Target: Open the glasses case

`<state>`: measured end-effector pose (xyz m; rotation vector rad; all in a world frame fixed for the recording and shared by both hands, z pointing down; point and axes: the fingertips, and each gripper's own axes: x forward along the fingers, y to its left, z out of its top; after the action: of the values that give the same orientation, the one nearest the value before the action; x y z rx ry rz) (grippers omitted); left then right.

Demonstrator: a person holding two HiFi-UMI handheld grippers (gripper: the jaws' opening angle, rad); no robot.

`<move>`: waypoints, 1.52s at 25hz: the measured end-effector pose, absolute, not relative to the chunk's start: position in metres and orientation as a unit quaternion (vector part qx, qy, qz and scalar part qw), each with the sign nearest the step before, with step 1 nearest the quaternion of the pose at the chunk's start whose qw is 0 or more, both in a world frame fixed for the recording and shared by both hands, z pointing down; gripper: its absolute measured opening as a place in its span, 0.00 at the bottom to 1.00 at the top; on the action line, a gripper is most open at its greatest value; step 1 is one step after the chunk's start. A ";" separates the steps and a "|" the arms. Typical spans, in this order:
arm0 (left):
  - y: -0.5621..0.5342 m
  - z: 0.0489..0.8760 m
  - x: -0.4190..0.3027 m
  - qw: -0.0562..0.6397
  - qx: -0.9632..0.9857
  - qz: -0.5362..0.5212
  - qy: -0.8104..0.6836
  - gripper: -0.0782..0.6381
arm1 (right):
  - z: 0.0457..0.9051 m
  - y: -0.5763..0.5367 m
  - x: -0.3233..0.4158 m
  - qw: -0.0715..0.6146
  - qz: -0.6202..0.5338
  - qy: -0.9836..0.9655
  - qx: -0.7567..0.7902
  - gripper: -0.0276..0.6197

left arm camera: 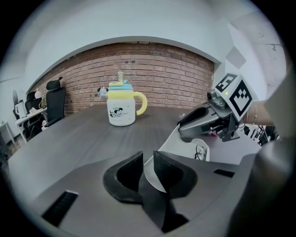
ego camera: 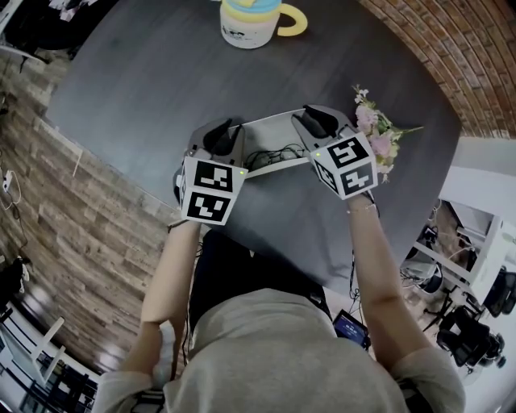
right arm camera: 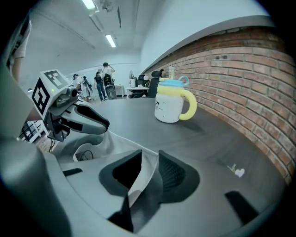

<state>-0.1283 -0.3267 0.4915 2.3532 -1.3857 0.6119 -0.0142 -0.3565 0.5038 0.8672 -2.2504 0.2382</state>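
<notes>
Head view shows the open glasses case (ego camera: pixel 270 123) toward the near edge of the surface (ego camera: pixel 153 81), well apart from the mug (ego camera: pixel 250 22) at the far edge. I have the left gripper (ego camera: pixel 222 131) clamped on its left end and the right gripper (ego camera: pixel 319 121) clamped on its right end.

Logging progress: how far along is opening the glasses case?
Done: the case looks open, with the glasses showing inside. In hand: the left hand-held gripper and the right hand-held gripper each clamp a white edge of it. Remaining: little, perhaps spreading it wider.
</notes>
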 end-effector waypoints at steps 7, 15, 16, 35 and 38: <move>-0.321 0.496 -0.129 0.180 0.826 0.219 -0.487 0.32 | 0.502 -0.350 -0.011 0.334 0.110 -0.869 0.347 0.22; -0.316 0.483 -0.136 0.181 0.820 0.196 -0.506 0.37 | 0.482 -0.334 0.001 0.268 0.161 -0.871 0.380 0.24; -0.315 0.480 -0.137 0.180 0.820 0.189 -0.510 0.37 | 0.479 -0.331 0.002 0.256 0.169 -0.871 0.383 0.24; -0.237 0.434 -0.138 0.231 0.832 0.109 -0.492 0.19 | 0.434 -0.238 -0.020 0.138 0.250 -0.890 0.356 0.11; -0.224 0.422 -0.131 0.243 0.846 0.076 -0.468 0.17 | 0.422 -0.227 -0.022 0.114 0.249 -0.895 0.352 0.05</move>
<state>-0.1309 -0.2243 0.4219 2.3125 -1.2777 0.2083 -0.0220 -0.2268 0.4222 1.0311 -2.6247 0.7300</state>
